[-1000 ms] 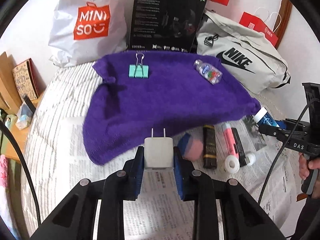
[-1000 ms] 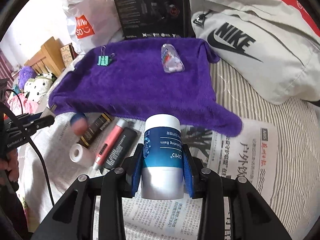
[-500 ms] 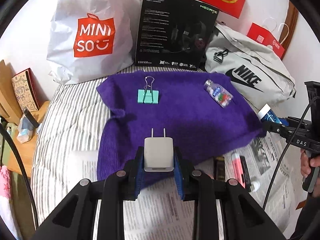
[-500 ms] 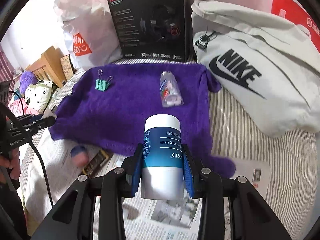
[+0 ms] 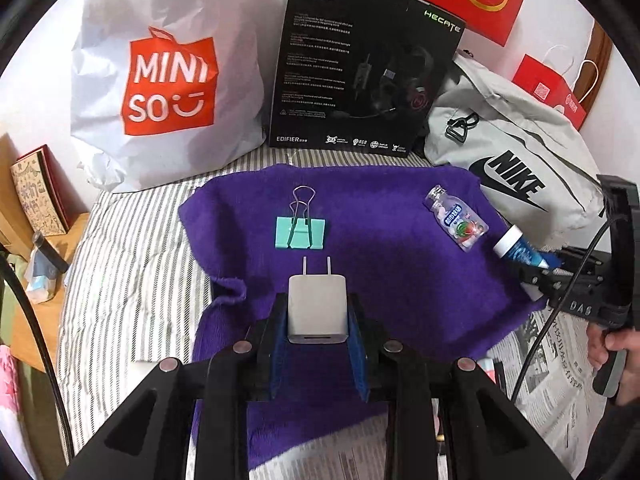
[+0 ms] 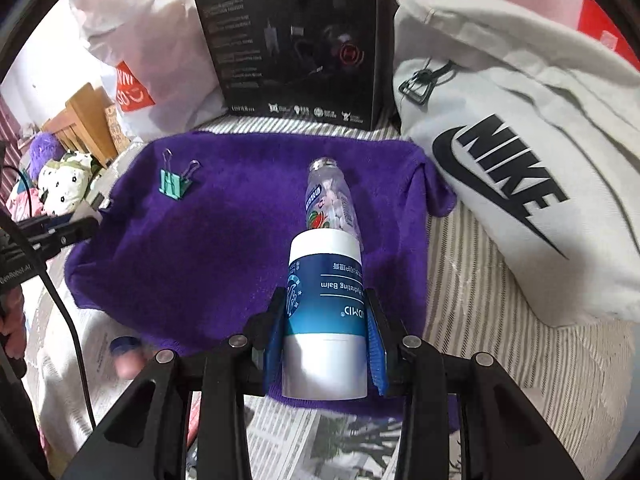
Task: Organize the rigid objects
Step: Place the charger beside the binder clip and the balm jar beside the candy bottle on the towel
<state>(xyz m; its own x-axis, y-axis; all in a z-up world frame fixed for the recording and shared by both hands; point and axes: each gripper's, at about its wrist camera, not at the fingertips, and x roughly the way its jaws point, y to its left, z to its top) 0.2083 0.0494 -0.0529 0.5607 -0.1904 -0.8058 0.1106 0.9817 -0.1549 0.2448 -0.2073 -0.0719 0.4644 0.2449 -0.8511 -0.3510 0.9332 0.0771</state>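
The purple towel [image 5: 400, 280] is soft, fuzzy cloth. On it, the charger [image 5: 317, 312] is smooth matt white plastic with shiny metal prongs. Beyond the charger, the binder clip [image 5: 300, 233] has wire metal handles. Right of the clip, the small bottle [image 5: 456, 218] is clear glossy plastic.

Purple towel [image 5: 400, 280] on striped bed [image 5: 132, 280]

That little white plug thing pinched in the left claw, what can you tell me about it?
It is a small white plastic wall charger, a rounded block with two flat metal prongs pointing away from the camera and a slot in its near face. The left gripper is shut on its sides with blue pads, holding it above the purple fleece cloth, just short of the mint-green binder clip.
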